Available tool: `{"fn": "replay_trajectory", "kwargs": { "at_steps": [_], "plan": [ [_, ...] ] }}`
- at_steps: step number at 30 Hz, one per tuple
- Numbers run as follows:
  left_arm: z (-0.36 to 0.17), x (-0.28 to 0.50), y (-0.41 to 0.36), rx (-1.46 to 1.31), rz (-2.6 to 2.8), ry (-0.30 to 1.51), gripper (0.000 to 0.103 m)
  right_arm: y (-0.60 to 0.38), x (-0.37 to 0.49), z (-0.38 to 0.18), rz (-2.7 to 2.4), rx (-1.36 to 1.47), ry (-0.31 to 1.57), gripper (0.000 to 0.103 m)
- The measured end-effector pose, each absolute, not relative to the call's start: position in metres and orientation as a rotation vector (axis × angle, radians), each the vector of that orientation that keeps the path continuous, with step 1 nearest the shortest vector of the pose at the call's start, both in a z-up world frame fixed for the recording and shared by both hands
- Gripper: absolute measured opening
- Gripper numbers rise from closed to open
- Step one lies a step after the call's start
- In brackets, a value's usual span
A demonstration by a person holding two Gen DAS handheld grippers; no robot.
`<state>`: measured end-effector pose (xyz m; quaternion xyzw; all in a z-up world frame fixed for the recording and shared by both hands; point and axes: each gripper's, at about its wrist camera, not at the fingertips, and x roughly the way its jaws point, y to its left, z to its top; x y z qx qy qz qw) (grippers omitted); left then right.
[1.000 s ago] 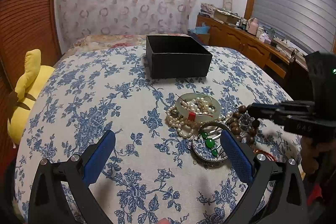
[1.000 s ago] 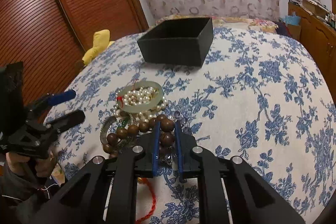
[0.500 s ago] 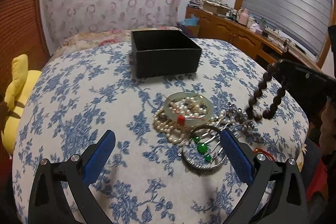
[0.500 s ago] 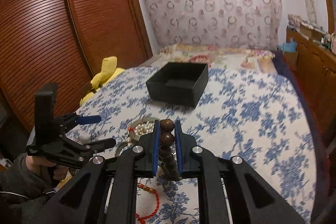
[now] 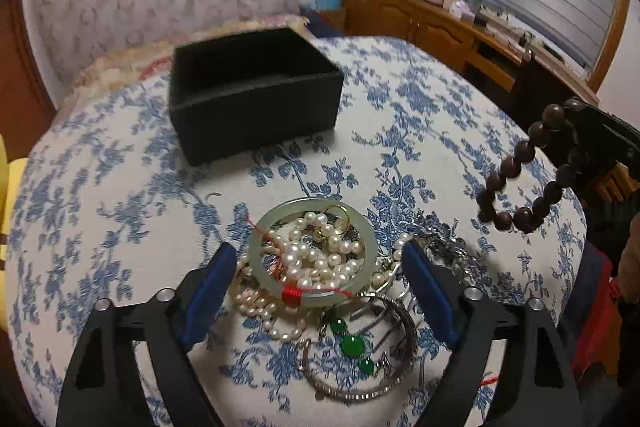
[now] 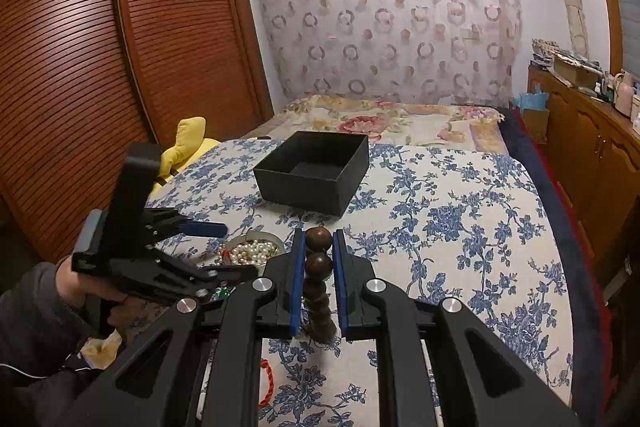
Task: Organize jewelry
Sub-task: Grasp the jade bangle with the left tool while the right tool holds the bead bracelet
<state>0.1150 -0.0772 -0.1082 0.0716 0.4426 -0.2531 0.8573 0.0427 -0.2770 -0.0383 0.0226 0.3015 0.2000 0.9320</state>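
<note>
Now right claw (image 6: 319, 247) has lifted wooden bead bracelet (image 5: 520, 167) higher

Left gripper (image 5: 316, 291) agape, right gripper (image 6: 319, 251) seemingly clamped.

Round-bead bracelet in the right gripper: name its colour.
Dark brown, wood-like; the round-bead bracelet hanging from the right gripper shows best in the left wrist view.

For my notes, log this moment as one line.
right gripper: shut on bead bracelet, lifted off bed | left gripper: open over jade bangle, pearls | black box: empty
</note>
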Motion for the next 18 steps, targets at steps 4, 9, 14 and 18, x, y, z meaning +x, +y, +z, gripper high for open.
{"fn": "replay_trajectory", "kwargs": {
  "at_steps": [4,9,14,18],
  "plan": [
    [-0.115,0.123,-0.083,0.173,-0.536,0.951,0.079,-0.277,0.044,-0.042,0.405,0.048,0.626,0.015],
    [-0.116,0.129,-0.086,0.188,-0.527,0.951,0.069,-0.275,0.046,-0.043,0.406,0.042,0.632,0.015],
    [-0.114,0.132,-0.085,0.191,-0.541,0.949,0.069,-0.275,0.047,-0.042,0.409,0.038,0.632,0.015],
    [-0.108,0.13,-0.082,0.193,-0.535,0.917,0.069,-0.275,0.048,-0.042,0.408,0.037,0.63,0.015]
  ]
}}
